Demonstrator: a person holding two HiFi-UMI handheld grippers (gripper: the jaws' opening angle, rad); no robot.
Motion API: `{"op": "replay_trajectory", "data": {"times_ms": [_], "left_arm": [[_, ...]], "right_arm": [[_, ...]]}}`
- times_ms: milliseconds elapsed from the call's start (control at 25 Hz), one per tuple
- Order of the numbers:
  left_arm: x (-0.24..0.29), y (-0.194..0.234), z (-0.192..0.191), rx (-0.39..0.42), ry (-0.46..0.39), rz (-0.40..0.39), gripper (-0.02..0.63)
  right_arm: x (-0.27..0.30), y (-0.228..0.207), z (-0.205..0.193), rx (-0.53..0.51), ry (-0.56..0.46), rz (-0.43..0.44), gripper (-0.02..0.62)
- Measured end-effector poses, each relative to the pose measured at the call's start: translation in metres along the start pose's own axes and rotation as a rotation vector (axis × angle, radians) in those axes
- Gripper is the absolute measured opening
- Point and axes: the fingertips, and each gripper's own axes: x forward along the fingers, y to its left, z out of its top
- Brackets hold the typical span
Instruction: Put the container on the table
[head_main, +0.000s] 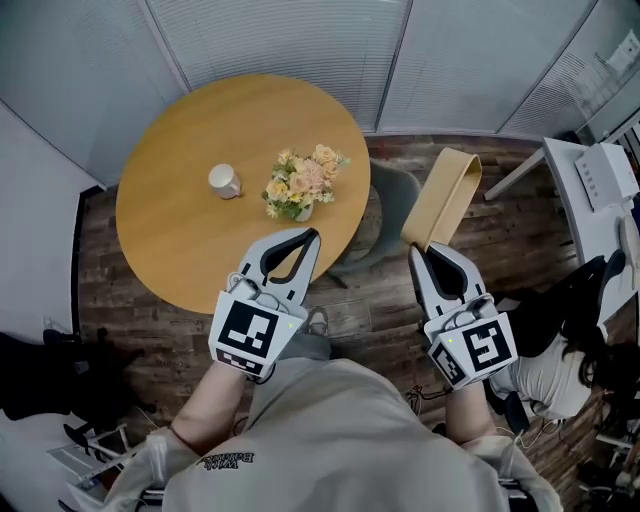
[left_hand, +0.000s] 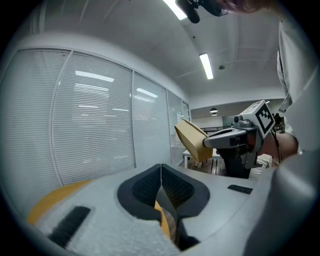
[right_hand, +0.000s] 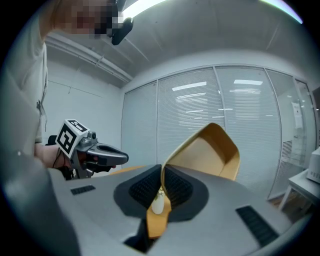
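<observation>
the right gripper (head_main: 419, 252) pinches the thin rim of the tan container (head_main: 446, 195), held in air beside the table (head_main: 170, 170). it looks light and stiff; the left gripper (head_main: 311, 237) is closed, empty.

- left gripper (head_main: 313, 236): pale grey shell with two long tapering jaws, black ribbed pads on their inner faces and a black slot on each side of the shell
- right gripper (head_main: 418, 250): the same grey shell, black pads and slots
- left cube (head_main: 247, 335): at the gripper's near end, white faces with black square markers
- right cube (head_main: 482, 350): the same, with a different black pattern
- shirt (head_main: 340, 440): light grey-beige, short sleeves, small dark print (head_main: 225, 460) on the left of the chest
</observation>
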Motion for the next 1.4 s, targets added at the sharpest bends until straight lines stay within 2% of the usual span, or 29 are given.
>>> {"op": "replay_trajectory", "data": {"times_ms": [320,640,920,1040,1400], "left_arm": [[0.039,0.041,0.011,0.017,-0.022,-0.046,0.023],[0.063,0.069,0.017,0.01,-0.03,-0.013,0.023],[0.075,0.067,0.023,0.015,-0.023,0.022,0.023],[0.08,0.067,0.023,0.021,-0.017,0.043,0.023],[0.094,0.073,0.023,-0.014,-0.009,0.093,0.023]], "right_arm": [[0.047,-0.024,0.017,0.01,-0.011,-0.026,0.04],[0.071,-0.045,0.017,0.006,0.011,-0.013,0.04],[0.083,-0.061,0.009,0.01,0.035,0.048,0.04],[0.091,-0.062,0.006,0.032,0.036,0.109,0.04],[0.12,-0.079,-0.016,-0.018,0.132,0.18,0.04]]}}
